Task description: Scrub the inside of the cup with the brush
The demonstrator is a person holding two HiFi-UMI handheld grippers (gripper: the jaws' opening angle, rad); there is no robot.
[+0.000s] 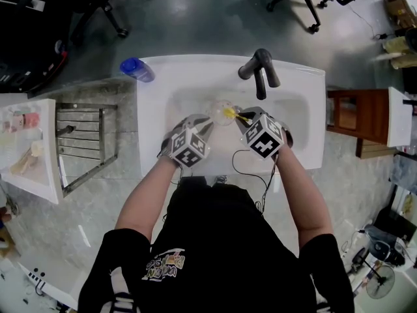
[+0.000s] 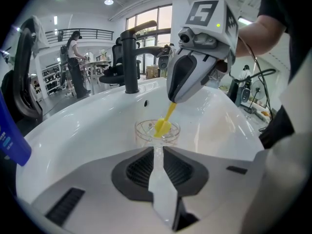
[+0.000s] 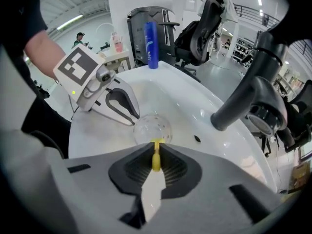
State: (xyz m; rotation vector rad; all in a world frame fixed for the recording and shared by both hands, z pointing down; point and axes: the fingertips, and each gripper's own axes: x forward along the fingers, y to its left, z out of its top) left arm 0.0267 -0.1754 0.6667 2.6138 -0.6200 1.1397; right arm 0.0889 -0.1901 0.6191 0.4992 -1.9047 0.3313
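A clear cup [image 1: 220, 111] is held low inside the white sink [image 1: 296, 109]. My left gripper [image 1: 203, 124] is shut on the cup's wall; in the left gripper view the cup [image 2: 157, 130] sits just past the jaw tips of the left gripper [image 2: 157, 150]. My right gripper [image 1: 244, 119] is shut on the handle of a yellow brush [image 1: 230, 114]. The brush [image 2: 163, 125] slants down from the right gripper [image 2: 175, 97], its head inside the cup. In the right gripper view the yellow handle [image 3: 156, 159] lies between the jaws of the right gripper [image 3: 156, 149], with the cup [image 3: 152, 128] in front.
A black faucet [image 1: 259, 72] stands at the back of the sink, its spout over the basin. A blue bottle [image 1: 137, 69] lies at the sink's back left corner. A metal rack [image 1: 81, 145] is to the left, a wooden stand [image 1: 357, 116] to the right.
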